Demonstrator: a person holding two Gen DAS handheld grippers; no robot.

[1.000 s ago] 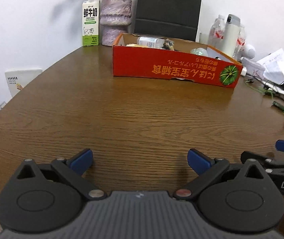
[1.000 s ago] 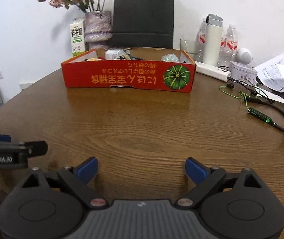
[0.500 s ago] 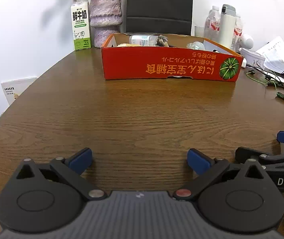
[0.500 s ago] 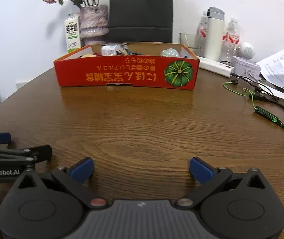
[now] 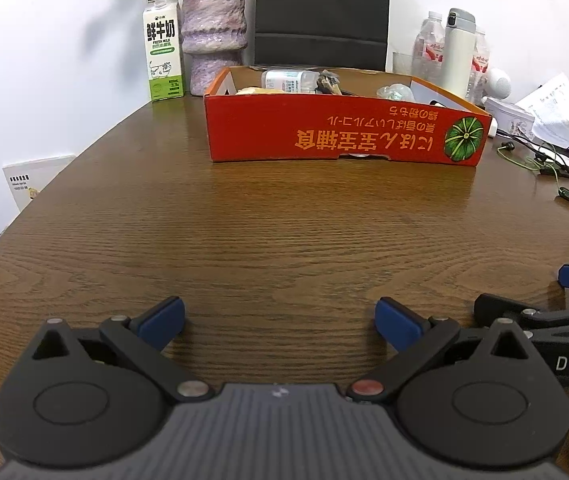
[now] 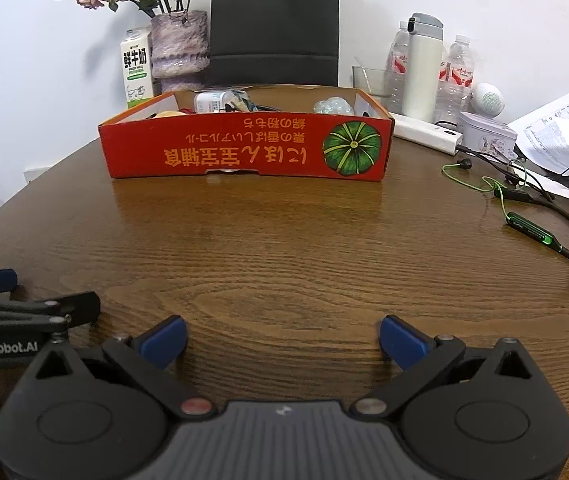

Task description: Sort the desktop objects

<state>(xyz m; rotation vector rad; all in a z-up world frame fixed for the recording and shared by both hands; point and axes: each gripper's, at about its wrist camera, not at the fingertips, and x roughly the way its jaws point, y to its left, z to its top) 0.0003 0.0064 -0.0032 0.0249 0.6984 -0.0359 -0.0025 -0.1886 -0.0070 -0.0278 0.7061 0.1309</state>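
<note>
The red cardboard box (image 6: 244, 152) stands at the far middle of the wooden surface (image 6: 284, 248), open side up. It holds a white bottle (image 6: 210, 101), a crumpled clear item (image 6: 332, 106) and other small things that cannot be made out; judged from this, it serves as the sorting bin. The stretch of surface between box and grippers is bare. Loose items lie to the right: green earphones (image 6: 524, 232), a power strip (image 6: 428, 134), papers (image 6: 556, 132). Behind the box stand a milk carton (image 5: 162, 66), a vase (image 5: 212, 36) and a flask (image 6: 422, 68).

The right gripper (image 6: 282, 338) has its fingers spread wide with nothing between them. The left gripper (image 5: 280, 320) shows the same: fingers apart, empty. Both hover low and side by side at the near edge, a resting posture suggesting either completion or readiness for a next pick.
</note>
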